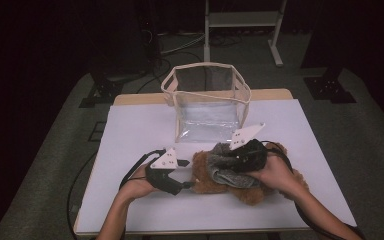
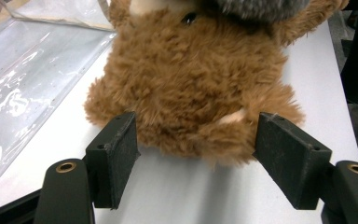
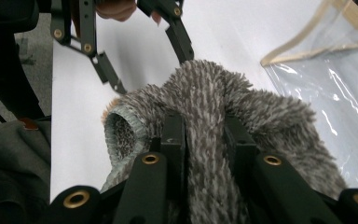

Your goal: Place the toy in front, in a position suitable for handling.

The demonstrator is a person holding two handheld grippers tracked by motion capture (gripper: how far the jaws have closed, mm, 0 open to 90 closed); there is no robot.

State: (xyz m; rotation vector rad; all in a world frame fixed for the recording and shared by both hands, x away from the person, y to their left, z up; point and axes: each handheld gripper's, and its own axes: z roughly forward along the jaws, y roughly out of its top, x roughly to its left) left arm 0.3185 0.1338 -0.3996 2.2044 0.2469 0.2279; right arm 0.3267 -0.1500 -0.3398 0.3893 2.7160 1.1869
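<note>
A brown plush toy (image 1: 203,176) (image 2: 196,79) lies on the white table (image 1: 140,130), and a grey fuzzy garment (image 1: 220,156) (image 3: 205,93) is draped over it. My left gripper (image 1: 186,174) (image 2: 198,149) points at the toy's left end. Its jaws are open around the toy's lower part, and the pads (image 2: 116,154) sit at the fur's edges without squeezing. My right gripper (image 1: 226,162) (image 3: 205,135) comes in from the right and is shut on a fold of the grey garment. A ribbed cuff (image 3: 121,135) of the garment shows at the left in the right gripper view.
A clear plastic bag (image 1: 207,95) (image 2: 28,70) (image 3: 335,70) with beige trim stands open behind the toy at the table's middle back. A white frame stand (image 1: 242,20) is on the floor beyond. Bare table lies to the left and at the front.
</note>
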